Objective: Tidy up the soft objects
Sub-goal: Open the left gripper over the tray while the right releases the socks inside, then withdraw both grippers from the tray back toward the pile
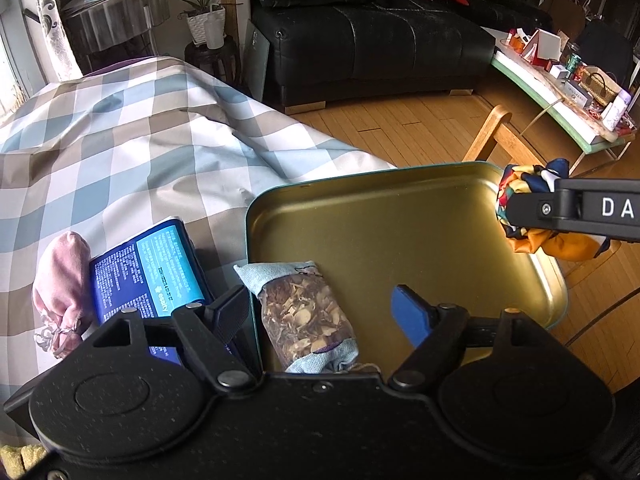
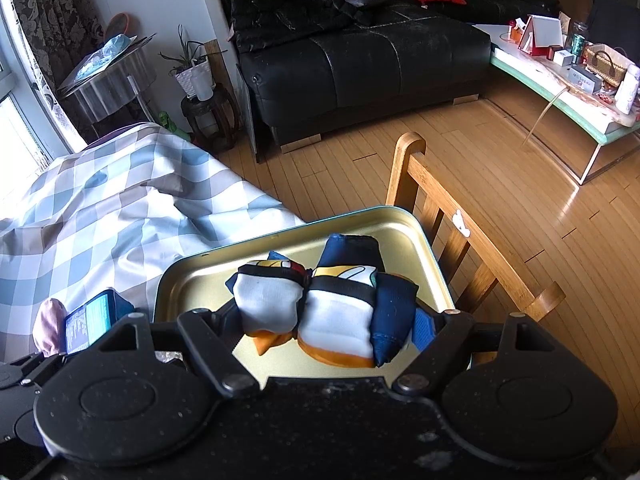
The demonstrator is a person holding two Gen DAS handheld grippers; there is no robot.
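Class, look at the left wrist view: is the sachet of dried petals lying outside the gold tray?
No: the sachet lies inside the gold tray, against its left wall.

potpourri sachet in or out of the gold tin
In: the potpourri sachet lies on the gold tin's floor by its left wall, untouched between the open left gripper.

Gold-coloured metal tray with a teal outer rim (image 1: 400, 216). At its 7 o'clock corner, pale blue cloth sachet with a clear window showing brown dried petals (image 1: 306, 316). At 3 o'clock, bundled cloth pouch printed in navy, white, orange and yellow with black bands (image 2: 340, 308). At 9 o'clock, dark blue packet with a cyan label and white print (image 1: 148, 272); farther out, plain dusty pink drawstring pouch (image 1: 60, 288). Bedcover checked in white, grey-blue and taupe (image 1: 140, 136).
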